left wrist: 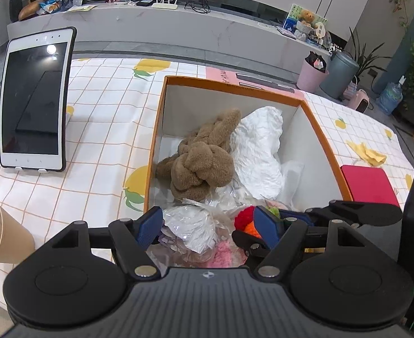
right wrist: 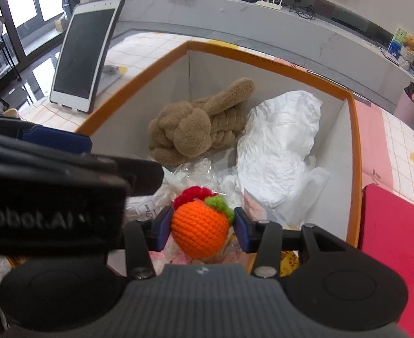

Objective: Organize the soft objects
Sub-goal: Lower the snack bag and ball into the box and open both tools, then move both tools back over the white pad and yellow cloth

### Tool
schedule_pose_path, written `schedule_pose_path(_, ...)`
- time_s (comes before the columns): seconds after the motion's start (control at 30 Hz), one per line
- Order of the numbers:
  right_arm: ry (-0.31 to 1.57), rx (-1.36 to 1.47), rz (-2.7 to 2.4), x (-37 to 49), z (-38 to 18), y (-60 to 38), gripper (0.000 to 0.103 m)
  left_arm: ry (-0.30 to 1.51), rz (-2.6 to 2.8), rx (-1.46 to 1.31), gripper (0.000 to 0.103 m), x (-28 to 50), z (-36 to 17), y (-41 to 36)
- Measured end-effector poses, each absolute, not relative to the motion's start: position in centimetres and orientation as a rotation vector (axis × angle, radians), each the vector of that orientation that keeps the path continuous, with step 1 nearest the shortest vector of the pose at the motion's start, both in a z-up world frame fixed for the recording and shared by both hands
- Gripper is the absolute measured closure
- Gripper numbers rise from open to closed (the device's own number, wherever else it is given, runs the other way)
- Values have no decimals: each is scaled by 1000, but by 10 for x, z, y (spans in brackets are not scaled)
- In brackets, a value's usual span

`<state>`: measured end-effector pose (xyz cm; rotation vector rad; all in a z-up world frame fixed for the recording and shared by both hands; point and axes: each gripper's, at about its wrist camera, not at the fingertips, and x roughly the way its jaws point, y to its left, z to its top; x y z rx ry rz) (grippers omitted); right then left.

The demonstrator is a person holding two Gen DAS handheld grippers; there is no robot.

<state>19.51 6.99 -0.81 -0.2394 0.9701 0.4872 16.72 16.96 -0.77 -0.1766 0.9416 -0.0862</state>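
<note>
A: Box (left wrist: 324, 129) with the orange rim sat on the checked tablecloth (left wrist: 102, 129) in the left wrist view, didn't it?

B: It did. Inside lay a brown knotted plush (left wrist: 201, 157) beside a crumpled white bag (left wrist: 260, 146), with clear plastic wrapping (left wrist: 190, 225) and something pink and fluffy (left wrist: 229, 253) nearer the camera. The left gripper (left wrist: 207, 226) hung over that near end with its blue pads (left wrist: 149, 226) spread wide, holding nothing.

A: And outside the box?

B: A white tablet (left wrist: 35, 101) propped upright to the left, a paper cup (left wrist: 1, 231) on its side at the near left edge, a red pouch (left wrist: 370, 183) just right of the box.

A: What did the right wrist view give?

B: The right gripper (right wrist: 201, 228) had its pads pressed against both sides of a crocheted orange ball (right wrist: 200, 229) with a green and red top, held above the near end of the box (right wrist: 353, 140). The plush (right wrist: 195, 124) and the white bag (right wrist: 280, 146) lay further in, and the tablet (right wrist: 86, 53) stood beyond the left wall. The other gripper's black body blocked the left of the view
</note>
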Motion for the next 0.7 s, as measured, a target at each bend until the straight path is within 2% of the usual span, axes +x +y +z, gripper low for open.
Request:
schedule_pose_path(0.07,961,-233,479,195,-6,69,46,946,-77,-161,20,167,-8,168)
schedule_pose_path(0.27,936,-219,484,190,2,64,24,941,-61,-134,20,165,-5,165)
schedule_pose_path(0.33,924,-208,496,187,7,62,20,929,-49,-135,20,164,-1,165)
schedule_pose_path(0.43,911,-194,512,181,17,60,19,889,-16,-164,20,158,10,164)
schedule_pose_path(0.57,864,-184,510,169,35,50,9,820,-8,-182,20,146,29,159)
schedule_pose_path(0.7,833,-156,510,154,55,27,7,749,-11,-184,19,132,50,148)
